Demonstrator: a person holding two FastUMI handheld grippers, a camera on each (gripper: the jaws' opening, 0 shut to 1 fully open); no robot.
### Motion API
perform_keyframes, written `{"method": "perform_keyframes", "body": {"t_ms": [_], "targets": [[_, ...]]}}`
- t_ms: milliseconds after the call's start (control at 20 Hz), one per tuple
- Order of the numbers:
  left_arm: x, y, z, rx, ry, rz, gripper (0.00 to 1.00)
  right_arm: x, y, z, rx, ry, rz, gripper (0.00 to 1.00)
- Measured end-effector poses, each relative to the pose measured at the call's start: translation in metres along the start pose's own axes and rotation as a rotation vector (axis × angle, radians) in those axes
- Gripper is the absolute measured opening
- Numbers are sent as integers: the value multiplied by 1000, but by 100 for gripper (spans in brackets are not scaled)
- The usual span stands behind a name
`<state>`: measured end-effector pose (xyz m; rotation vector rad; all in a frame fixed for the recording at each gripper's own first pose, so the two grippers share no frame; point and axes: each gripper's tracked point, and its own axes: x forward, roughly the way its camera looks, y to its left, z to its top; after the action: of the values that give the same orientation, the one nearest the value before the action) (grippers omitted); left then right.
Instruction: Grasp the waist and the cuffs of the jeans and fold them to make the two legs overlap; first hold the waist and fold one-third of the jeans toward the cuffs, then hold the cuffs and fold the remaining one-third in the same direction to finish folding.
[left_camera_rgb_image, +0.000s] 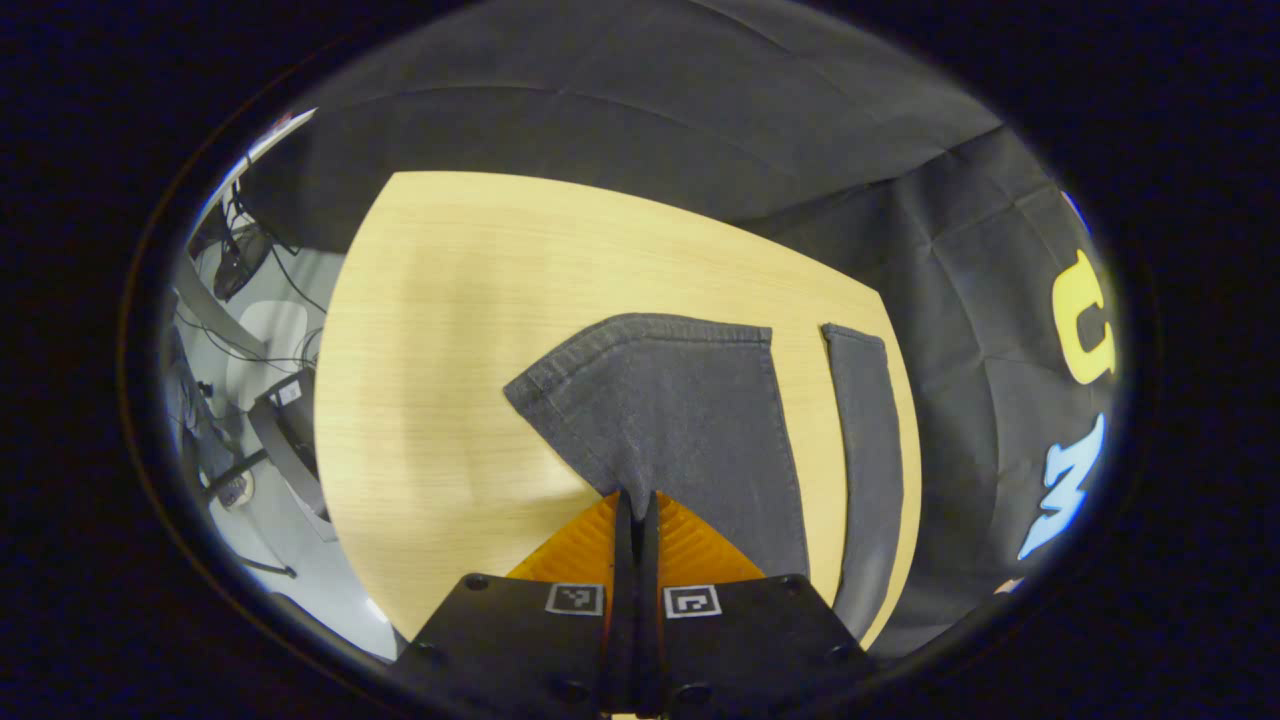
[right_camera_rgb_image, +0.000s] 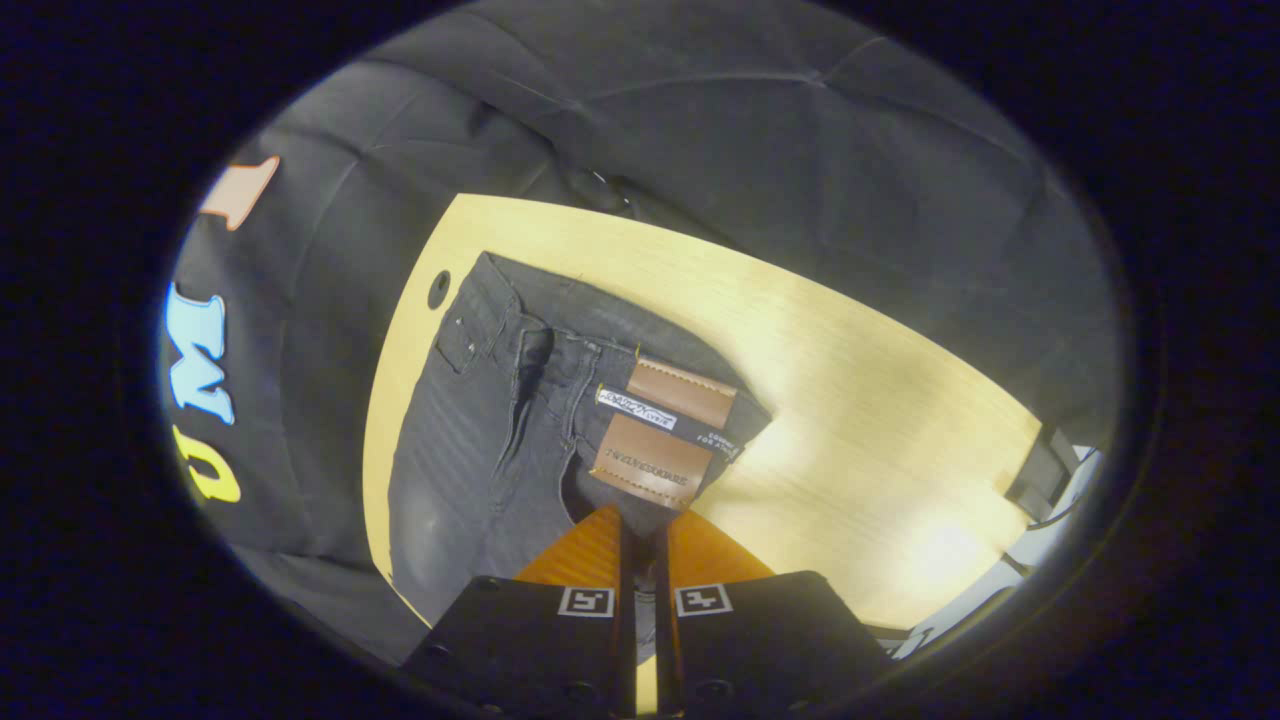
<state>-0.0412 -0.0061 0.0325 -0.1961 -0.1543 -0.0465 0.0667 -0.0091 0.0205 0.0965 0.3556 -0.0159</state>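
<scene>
While both tools are clamped on denim, the leg-overlap fold looks only partly done. Left gripper (left_camera_rgb_image: 635, 500) has its jaws pinched together on the cuff (left_camera_rgb_image: 660, 400) of one leg of the dark grey jeans (left_camera_rgb_image: 690, 430); that leg runs straight ahead of the fingers, lifted a bit off the wooden table (left_camera_rgb_image: 450, 330), hem edge at the far end. Second leg (left_camera_rgb_image: 865, 450) lies flat off to the tool's right, apart from the held one, a strip of table between them. Right gripper (right_camera_rgb_image: 640, 520) is likewise closed on the waistband (right_camera_rgb_image: 660, 430), just by the brown leather patch (right_camera_rgb_image: 665, 425); the fly and front pocket area spread ahead and to the tool's left, flat on the table. Risks, as a judgement: grip at each end is shallow, near the fabric edge, so a fast pull could slip the denim out; if the two hands travel unevenly the held leg lands skewed and cuffs won't line up; the far leg sits near the table edge, so dragging may pull it off.
</scene>
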Motion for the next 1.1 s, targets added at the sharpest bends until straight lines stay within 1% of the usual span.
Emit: {"method": "perform_keyframes", "body": {"t_ms": [100,250,300,400,450,500,550,600,700,750,850,900,950,1000,1050,1100], "targets": [[-20,12,4,-2,0,2,8,2,10,-1,13,17,7,7],[-40,17,12,-35,-4,-10,8,7,11,5,40,38,16,7],[-43,15,16,-43,-2,-13,8,12,11,5,42,45,19,7],[-45,-9,23,-21,-10,-37,8,12,17,2,53,54,35,7],[-47,-28,27,7,-19,-59,8,10,24,6,61,58,49,7],[-49,-52,31,33,-28,-91,8,1,24,1,71,63,66,7],[-48,-82,36,46,-37,-134,8,-2,29,2,87,70,84,7],[-49,-115,41,35,-39,-183,8,-10,41,5,112,79,108,7],[-53,-186,52,-25,-38,-277,8,-19,75,19,170,100,173,7],[-51,-222,56,-22,-30,-319,8,-19,89,27,193,104,200,7],[-50,-290,60,55,-31,-383,8,-22,123,48,208,103,249,7],[-43,-324,64,106,-48,-410,8,-16,138,62,191,84,265,7],[-22,-354,65,157,-80,-403,8,-5,153,78,198,61,273,7],[19,-378,60,186,-70,-317,7,11,170,97,240,49,286,7],[57,-385,55,174,-60,-213,7,25,188,116,323,44,305,7],[102,-378,44,169,-24,-83,7,46,209,132,413,59,341,7]]}}
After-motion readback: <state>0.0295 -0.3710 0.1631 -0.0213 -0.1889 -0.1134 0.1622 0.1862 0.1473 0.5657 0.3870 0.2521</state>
